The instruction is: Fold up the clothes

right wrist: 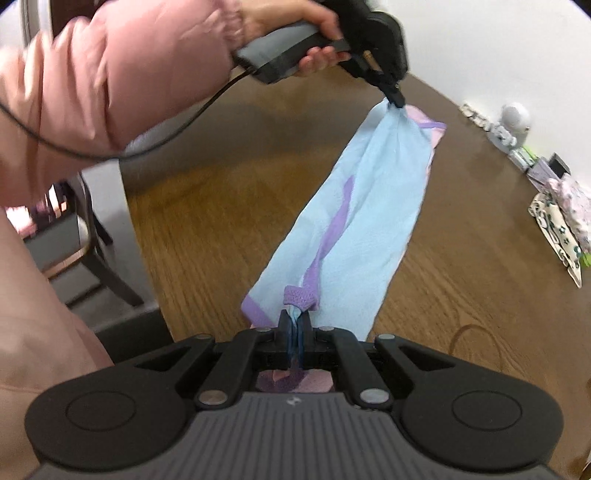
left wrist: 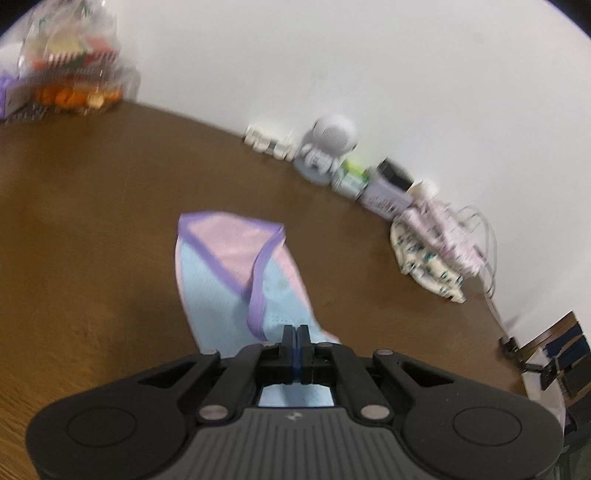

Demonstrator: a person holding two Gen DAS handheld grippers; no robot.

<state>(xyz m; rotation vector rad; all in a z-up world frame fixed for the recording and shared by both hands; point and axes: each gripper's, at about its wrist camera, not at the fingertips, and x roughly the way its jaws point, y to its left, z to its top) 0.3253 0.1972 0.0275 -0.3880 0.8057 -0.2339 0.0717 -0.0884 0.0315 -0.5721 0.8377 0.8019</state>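
Left gripper: jaws closed tight on one end of the garment, blue mesh pinched between the pads; in the right wrist view seen from outside, held in a hand with a pink sleeve, fabric bunched at its tip
Right gripper: clamped shut on the opposite end, a purple-trimmed fold pinched just ahead of the pads
Garment: light blue mesh with pink panels and purple binding, stretched in a long band between the two grippers, over the table; from the left gripper it runs forward, far end lying on the wood
Table: brown wood grain beneath both grippers
Ahead right of left gripper: small white robot figure, boxes, floral printed cloth along the wall edge, well apart from the garment
Ahead left of left gripper: blurred clear bag of colourful items
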